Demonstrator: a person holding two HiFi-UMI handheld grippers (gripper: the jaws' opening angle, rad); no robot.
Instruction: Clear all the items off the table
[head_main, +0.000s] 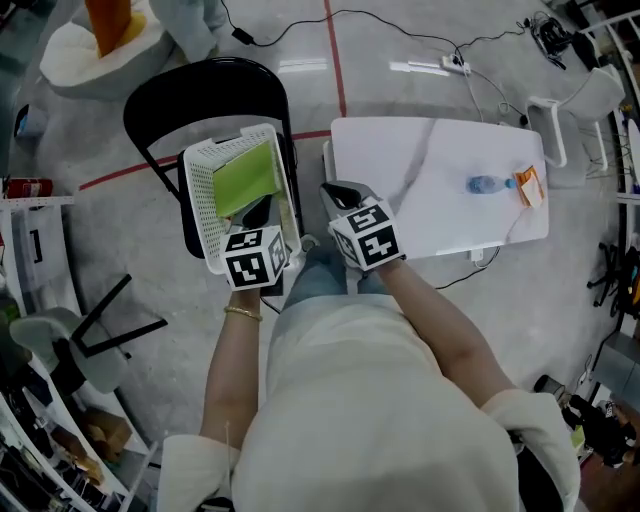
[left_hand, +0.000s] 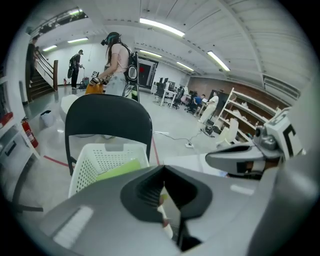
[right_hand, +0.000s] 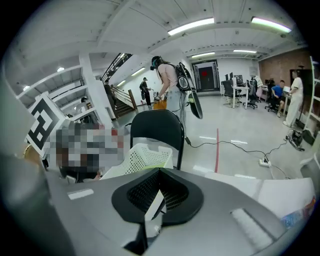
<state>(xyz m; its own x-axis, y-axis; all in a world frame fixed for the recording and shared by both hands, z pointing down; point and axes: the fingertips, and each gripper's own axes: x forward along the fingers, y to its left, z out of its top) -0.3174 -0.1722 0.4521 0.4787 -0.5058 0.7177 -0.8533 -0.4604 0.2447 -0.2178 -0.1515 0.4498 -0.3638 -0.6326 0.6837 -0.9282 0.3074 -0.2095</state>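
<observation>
I am looking steeply down from the head view, with both arms stretched out toward 12 o'clock. The left tongs (head_main: 257, 210) are pressed fully together with nothing pinched between them. Their tips show over the near end of the white perforated basket (head_main: 196, 192), which sits on the seat of a black folding chair (head_main: 200, 85). A flat lime-green item (head_main: 245, 178) lies inside the basket, leaning toward its far wall.

The right tongs (head_main: 339, 191) are also closed tight and carry nothing. Their tips show at the near left corner of the white marble-patterned bench (head_main: 420, 205), just to the 3 o'clock side of the basket.

Two things are left on the bench, both well apart from the tongs at the end toward 3 o'clock. One is a small clear water bottle (head_main: 487, 184) with a blue label, lying on its side. The other is an orange packet (head_main: 529, 187) just beside the bottle's cap end, near the bench's edge.

On the floor beyond the bench, at 12 o'clock, a white power strip (head_main: 447, 66) lies with black cables running from it. In the left gripper view a person (left_hand: 117, 57) wearing a backpack stands behind the chair.
</observation>
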